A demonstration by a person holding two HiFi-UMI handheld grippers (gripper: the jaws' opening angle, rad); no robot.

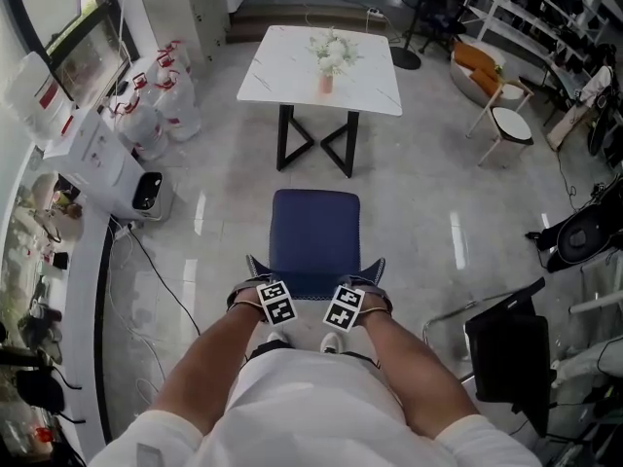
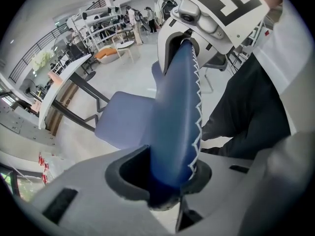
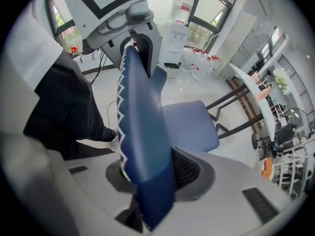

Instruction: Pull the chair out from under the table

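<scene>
Nearest, the left gripper (image 2: pixel 167 181) and right gripper (image 3: pixel 152 181) each clamp the top edge of the blue backrest (image 1: pixel 313 278), one towards each corner, pointing steeply down; the padding looks soft over a stiff frame, so the jaws should bite without slipping; a two-corner hold suits it, keeping the chair (image 1: pixel 313 227) from twisting; it is probably moderately heavy, and likely to slide easily on the glossy floor (image 1: pixel 224 193); the chair stands just before the person, well apart from the white table (image 1: pixel 282 76) beyond.
</scene>
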